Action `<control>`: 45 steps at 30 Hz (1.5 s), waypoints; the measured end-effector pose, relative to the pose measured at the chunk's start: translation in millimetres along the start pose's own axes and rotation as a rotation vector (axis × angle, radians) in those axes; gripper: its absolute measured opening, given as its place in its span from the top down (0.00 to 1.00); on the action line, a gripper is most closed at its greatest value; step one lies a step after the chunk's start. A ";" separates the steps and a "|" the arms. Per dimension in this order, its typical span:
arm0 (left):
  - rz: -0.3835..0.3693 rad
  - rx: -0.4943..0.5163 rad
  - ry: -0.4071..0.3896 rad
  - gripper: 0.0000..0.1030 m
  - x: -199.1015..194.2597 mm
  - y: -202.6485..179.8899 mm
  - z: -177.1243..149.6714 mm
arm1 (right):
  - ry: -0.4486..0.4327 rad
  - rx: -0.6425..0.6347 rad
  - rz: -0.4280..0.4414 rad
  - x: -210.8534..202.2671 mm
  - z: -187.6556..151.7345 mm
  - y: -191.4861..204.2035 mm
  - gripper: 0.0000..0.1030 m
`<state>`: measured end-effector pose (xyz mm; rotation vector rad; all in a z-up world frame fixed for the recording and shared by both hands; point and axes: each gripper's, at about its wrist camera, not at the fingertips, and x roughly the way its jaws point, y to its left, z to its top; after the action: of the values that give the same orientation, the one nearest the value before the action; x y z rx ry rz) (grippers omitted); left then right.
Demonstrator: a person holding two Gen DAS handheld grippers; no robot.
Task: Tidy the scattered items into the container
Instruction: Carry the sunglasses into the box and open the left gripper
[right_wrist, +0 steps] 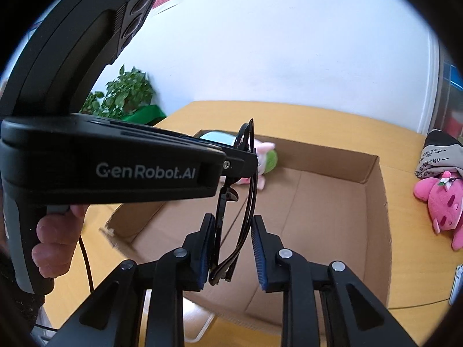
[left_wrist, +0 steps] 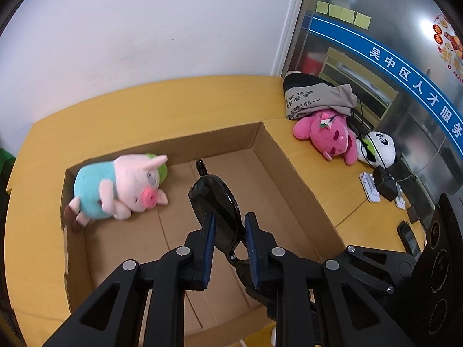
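Observation:
Black sunglasses hang above the open cardboard box. My left gripper has its pads around one lens, with a gap on the right side. In the right wrist view the sunglasses run between my right gripper's pads; the left pad touches the frame, the right pad stands apart. The left gripper's body crosses that view, holding the glasses' far end. A pig plush in blue lies inside the box at its far left.
A pink plush and a panda plush lie on the yellow table right of the box, beside a folded grey bag. A power strip, adapter and phone sit further right. A potted plant stands at the table's left.

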<state>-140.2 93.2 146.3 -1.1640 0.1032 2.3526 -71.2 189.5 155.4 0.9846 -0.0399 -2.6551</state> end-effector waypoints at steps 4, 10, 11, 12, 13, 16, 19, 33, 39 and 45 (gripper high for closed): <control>0.008 0.013 -0.007 0.80 10.0 0.3 16.1 | -0.011 0.009 -0.021 8.2 13.5 -6.6 0.77; 0.006 0.018 -0.004 0.82 28.4 13.4 42.2 | -0.007 0.021 -0.024 30.7 37.7 -19.5 0.77; 0.003 0.019 -0.003 0.82 31.7 15.7 46.2 | -0.006 0.025 -0.026 35.3 42.3 -22.4 0.77; 0.000 0.020 -0.002 0.82 35.6 18.2 50.8 | -0.006 0.030 -0.027 38.5 45.7 -24.7 0.77; -0.002 0.023 -0.001 0.82 38.6 19.4 53.9 | -0.006 0.035 -0.027 42.1 49.2 -27.2 0.77; -0.003 0.031 0.004 0.82 50.4 23.8 63.1 | -0.003 0.050 -0.029 54.9 58.9 -35.0 0.77; -0.014 0.028 0.016 0.82 64.0 30.7 70.1 | 0.007 0.060 -0.032 49.9 53.8 -47.3 0.77; -0.021 -0.008 0.160 0.82 164.9 64.4 74.8 | 0.148 0.134 -0.029 131.5 47.9 -72.5 0.77; -0.040 -0.039 0.231 0.83 208.1 71.9 67.9 | 0.230 0.187 -0.038 163.6 33.9 -87.9 0.77; -0.015 -0.037 0.266 0.80 233.2 77.0 55.3 | 0.306 0.215 -0.049 187.9 18.5 -91.2 0.77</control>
<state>-334.0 137.4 -8.2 -1.4853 0.1417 2.1836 -242.9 219.4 38.7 1.4690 -0.2400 -2.5499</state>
